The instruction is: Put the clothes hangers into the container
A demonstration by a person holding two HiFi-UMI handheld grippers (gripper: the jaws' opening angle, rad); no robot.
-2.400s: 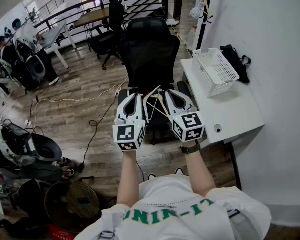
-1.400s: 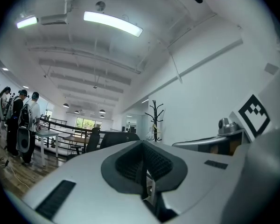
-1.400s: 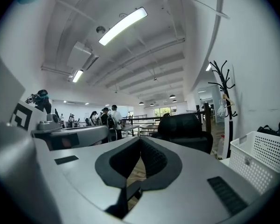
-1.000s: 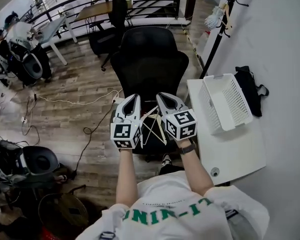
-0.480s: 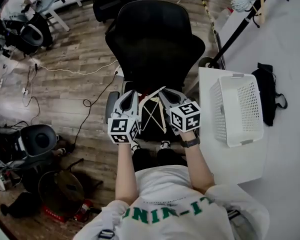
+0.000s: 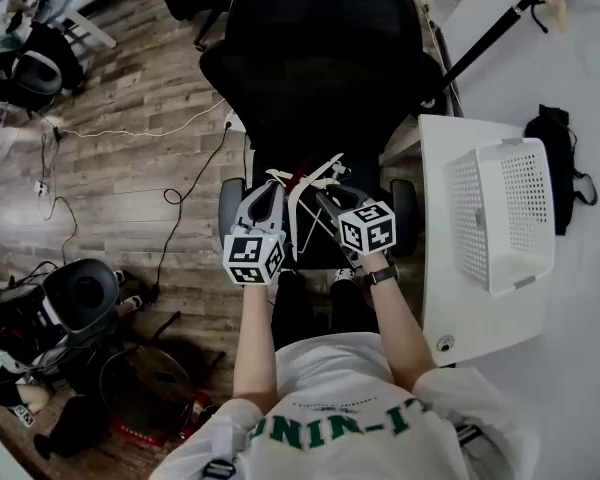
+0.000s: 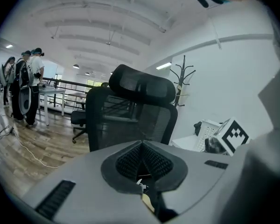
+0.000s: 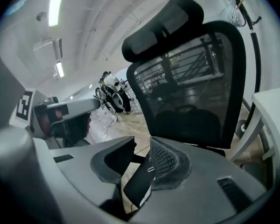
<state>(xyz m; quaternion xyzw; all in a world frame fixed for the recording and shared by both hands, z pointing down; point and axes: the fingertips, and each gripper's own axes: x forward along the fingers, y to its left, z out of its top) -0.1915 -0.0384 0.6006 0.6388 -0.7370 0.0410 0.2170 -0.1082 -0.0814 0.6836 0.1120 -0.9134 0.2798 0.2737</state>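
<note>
A bundle of pale clothes hangers with a red part hangs between my two grippers, low over the seat of the black office chair. The left gripper is shut on a thin cream hanger part, its pads meeting in the left gripper view. The right gripper has just been opening. In the right gripper view a dark flat hanger part leans on one pad with a gap at the other. The white basket stands on the table at the right.
The white table lies right of the chair, with a black bag beyond the basket by the wall. A coat stand rises behind the table. Cables, helmets and gear lie on the wooden floor at the left.
Both grippers have come down with the hangers, from in front of the chair back to just over the seat. The basket now sits level with them at the right.
</note>
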